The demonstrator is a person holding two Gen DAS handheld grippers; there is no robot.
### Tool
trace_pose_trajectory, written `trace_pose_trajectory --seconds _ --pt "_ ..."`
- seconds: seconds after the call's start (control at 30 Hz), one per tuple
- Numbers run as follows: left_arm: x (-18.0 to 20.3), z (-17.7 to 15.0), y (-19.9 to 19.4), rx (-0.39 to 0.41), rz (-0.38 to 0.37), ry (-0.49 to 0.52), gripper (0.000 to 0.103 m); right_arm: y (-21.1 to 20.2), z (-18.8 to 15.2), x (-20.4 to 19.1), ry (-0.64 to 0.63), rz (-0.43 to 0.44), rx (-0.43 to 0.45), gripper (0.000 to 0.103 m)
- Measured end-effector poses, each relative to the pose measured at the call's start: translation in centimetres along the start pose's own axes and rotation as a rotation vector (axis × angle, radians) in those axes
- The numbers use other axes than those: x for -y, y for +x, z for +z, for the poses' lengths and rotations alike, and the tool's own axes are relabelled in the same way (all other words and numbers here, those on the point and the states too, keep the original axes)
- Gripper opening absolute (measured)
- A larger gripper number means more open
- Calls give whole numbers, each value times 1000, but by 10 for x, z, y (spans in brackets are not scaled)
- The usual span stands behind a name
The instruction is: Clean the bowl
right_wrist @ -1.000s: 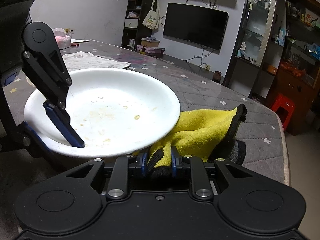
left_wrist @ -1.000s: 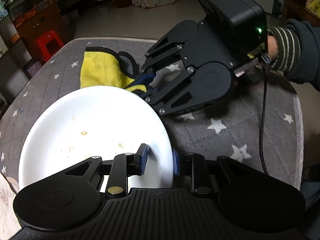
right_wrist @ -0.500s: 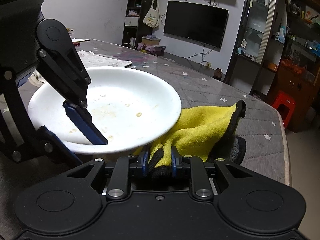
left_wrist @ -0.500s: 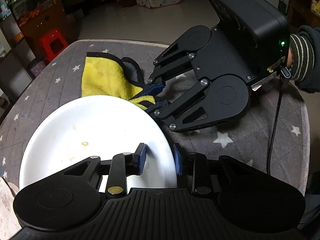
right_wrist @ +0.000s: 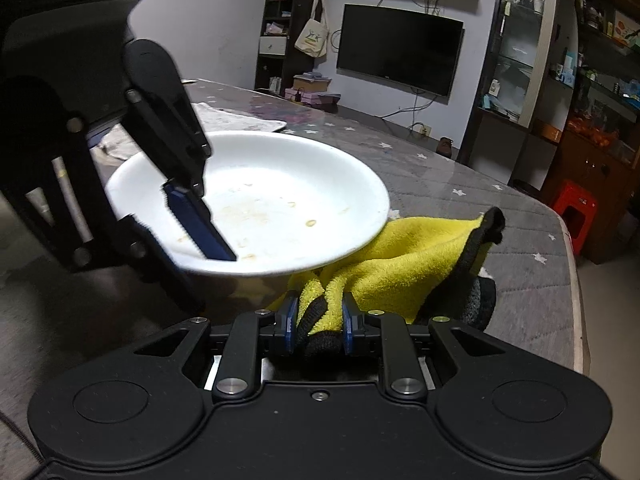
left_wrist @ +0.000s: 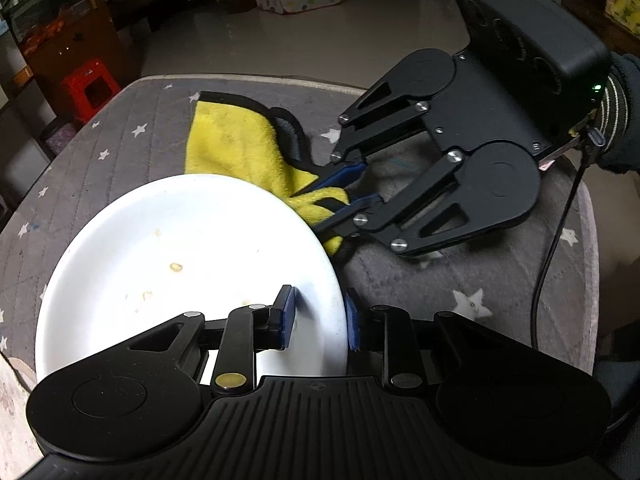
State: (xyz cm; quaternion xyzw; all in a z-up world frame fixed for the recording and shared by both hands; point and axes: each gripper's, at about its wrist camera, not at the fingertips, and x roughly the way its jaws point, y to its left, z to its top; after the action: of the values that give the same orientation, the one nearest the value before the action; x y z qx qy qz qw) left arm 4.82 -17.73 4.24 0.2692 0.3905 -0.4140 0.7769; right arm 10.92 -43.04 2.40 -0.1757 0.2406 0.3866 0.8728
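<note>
A shallow white bowl point(left_wrist: 180, 264) with dried food specks is held tilted above the grey star-patterned table. My left gripper point(left_wrist: 318, 318) is shut on the bowl's near rim; it also shows in the right wrist view point(right_wrist: 188, 236), with one blue pad inside the bowl point(right_wrist: 280, 200). My right gripper point(right_wrist: 319, 326) is shut on a corner of a yellow cloth point(right_wrist: 408, 264) with black edging. The cloth point(left_wrist: 236, 148) lies on the table and runs under the bowl's far edge. In the left wrist view my right gripper point(left_wrist: 348, 188) sits just right of the bowl.
The grey padded table point(left_wrist: 460, 280) ends close on the right and far side. A white cloth point(right_wrist: 236, 120) lies on the table behind the bowl. A red stool point(left_wrist: 90, 88) stands on the floor beyond the table. A black cable point(left_wrist: 560, 240) hangs from my right gripper.
The bowl has risen and tilted in my left gripper. My right gripper has lifted the cloth corner off the table and drawn it toward the bowl's edge.
</note>
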Motion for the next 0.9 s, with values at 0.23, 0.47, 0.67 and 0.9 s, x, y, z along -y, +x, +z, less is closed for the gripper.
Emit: trace_pose_trajectory --seconds 0.23,0.47,0.67,0.9 --pt "-3 -2 -1 -1 -5 11 25 -1 2 -3 -13 9 7 23" --pt "-4 -3 -2 0 -4 16 26 -1 3 -5 -26 18 15 24" --pt "-7 -3 -1 3 -4 16 26 9 6 -6 -31 12 15 23" --pt "-2 -2 3 3 0 11 26 21 12 7 -18 -31 5 24"
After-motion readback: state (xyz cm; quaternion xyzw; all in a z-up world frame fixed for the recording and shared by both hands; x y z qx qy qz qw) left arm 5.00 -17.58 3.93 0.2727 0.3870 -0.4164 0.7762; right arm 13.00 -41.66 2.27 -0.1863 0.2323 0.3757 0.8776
